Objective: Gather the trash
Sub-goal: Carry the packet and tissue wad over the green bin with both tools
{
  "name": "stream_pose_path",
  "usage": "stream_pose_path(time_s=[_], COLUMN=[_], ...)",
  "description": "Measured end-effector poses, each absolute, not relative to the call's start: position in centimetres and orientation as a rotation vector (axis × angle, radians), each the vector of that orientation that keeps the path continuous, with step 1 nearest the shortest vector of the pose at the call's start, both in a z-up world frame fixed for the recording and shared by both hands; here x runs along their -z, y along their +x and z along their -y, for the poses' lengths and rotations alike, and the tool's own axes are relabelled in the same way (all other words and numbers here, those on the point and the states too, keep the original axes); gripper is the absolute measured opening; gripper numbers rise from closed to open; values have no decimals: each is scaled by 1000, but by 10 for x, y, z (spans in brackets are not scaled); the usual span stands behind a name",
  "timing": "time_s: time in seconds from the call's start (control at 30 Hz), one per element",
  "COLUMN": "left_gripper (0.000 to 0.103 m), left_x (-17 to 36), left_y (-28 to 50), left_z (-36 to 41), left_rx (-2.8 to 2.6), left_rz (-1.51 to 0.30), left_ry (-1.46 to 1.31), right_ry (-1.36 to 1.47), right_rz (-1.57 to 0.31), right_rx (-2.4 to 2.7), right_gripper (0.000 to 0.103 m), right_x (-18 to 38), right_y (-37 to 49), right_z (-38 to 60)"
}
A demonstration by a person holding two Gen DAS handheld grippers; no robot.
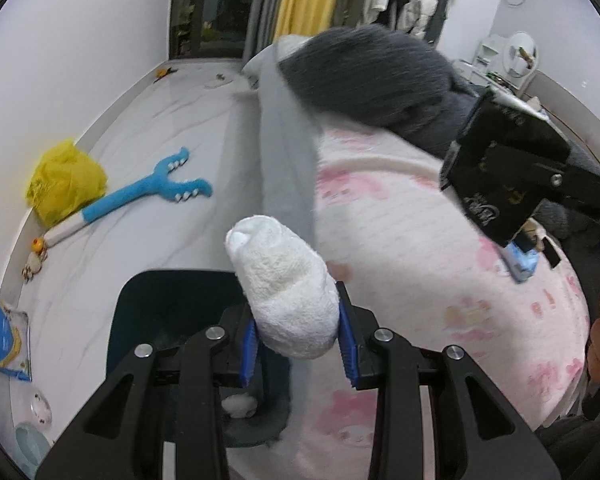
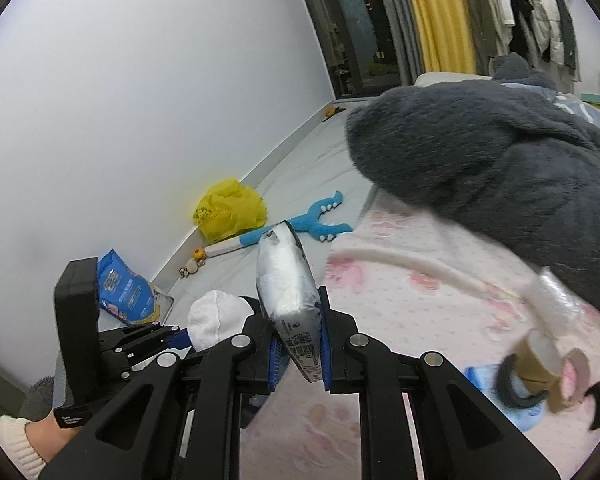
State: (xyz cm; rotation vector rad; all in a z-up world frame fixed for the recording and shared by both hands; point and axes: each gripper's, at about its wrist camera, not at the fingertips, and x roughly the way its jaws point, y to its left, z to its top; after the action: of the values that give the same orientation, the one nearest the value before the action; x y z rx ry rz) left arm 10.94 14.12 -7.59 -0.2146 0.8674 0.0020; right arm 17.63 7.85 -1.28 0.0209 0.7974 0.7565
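— What can't you make out on the left wrist view?
— The dark bin is half covered by the gripper arms, so its contents stay unclear. The blue packet is cut by the edge.
— And the right?
— The tape rolls are smeared with blur; the print on the wrapped pack is too small to read.

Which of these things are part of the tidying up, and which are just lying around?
Part of the job: white wad in left gripper; plastic packet in right gripper; dark bin.

Lying about: blue plush toy, yellow bag, grey blanket.
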Motion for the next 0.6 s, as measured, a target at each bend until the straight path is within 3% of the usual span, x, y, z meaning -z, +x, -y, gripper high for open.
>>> stream_pose_path(time_s=[0.6], left_gripper=[37], left_x=[151], left_y=[88], left_z=[-229], left_rx=[-74], left_rz=[-1096], left_ry=[-390], right_ry=[-94], right_rz=[-889], right_rx=[-847], right_gripper=[16], right_x=[39], right_y=[159], right_z=[-178])
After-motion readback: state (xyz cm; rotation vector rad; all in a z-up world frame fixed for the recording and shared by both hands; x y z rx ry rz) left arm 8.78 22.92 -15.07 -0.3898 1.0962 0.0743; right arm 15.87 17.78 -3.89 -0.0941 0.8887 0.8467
